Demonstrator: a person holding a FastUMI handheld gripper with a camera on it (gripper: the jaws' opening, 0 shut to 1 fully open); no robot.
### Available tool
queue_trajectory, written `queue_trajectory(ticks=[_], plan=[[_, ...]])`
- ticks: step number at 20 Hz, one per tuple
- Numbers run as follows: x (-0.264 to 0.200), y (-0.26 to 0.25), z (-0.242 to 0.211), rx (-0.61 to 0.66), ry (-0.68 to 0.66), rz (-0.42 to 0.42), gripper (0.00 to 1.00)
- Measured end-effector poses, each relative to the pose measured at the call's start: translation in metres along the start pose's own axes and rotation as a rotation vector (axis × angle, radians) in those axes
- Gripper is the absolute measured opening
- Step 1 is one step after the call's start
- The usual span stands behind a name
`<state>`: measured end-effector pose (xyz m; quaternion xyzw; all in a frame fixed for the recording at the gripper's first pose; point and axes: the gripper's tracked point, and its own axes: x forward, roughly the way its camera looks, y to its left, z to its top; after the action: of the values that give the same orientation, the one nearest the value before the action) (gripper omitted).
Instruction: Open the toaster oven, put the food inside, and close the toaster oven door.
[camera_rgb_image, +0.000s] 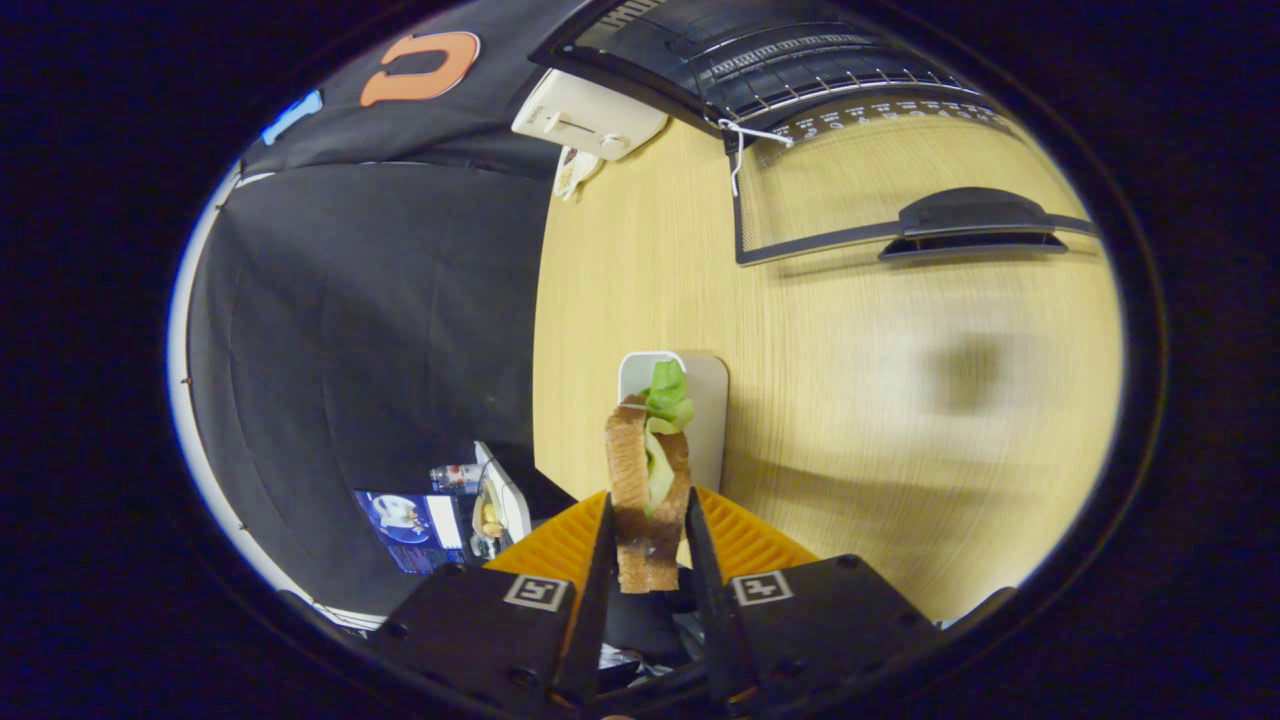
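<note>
I have the sandwich (648, 490) pinched upright between the jaws of the gripper (648, 535), both orange fingers (560, 545) pressing on its bread slices while its lettuce sticks out past the fingertips. Just beyond it a small white tray (705, 400) lies on the wooden tabletop (850, 400). Farther ahead I see the toaster oven (760, 60) with its glass door (900, 190) dropped open onto the tabletop, and a white toaster (585, 115) just beside it.
</note>
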<state>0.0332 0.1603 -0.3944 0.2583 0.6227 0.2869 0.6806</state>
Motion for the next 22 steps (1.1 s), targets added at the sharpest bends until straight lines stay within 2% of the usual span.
queue_trajectory(ticks=[3, 8, 12, 14, 18, 22], plan=[[-0.002, 0.005, -0.004, -0.016, 0.008, 0.002, 0.34], [-0.048, 0.04, -0.007, -0.042, -0.03, 0.072, 0.32], [-0.098, 0.06, 0.016, -0.039, -0.161, 0.134, 0.31], [-0.121, 0.057, 0.034, -0.044, -0.249, 0.137, 0.31], [-0.159, 0.038, 0.08, 0.064, -0.419, 0.163, 0.31], [-0.167, 0.005, 0.133, 0.207, -0.575, 0.215, 0.31]])
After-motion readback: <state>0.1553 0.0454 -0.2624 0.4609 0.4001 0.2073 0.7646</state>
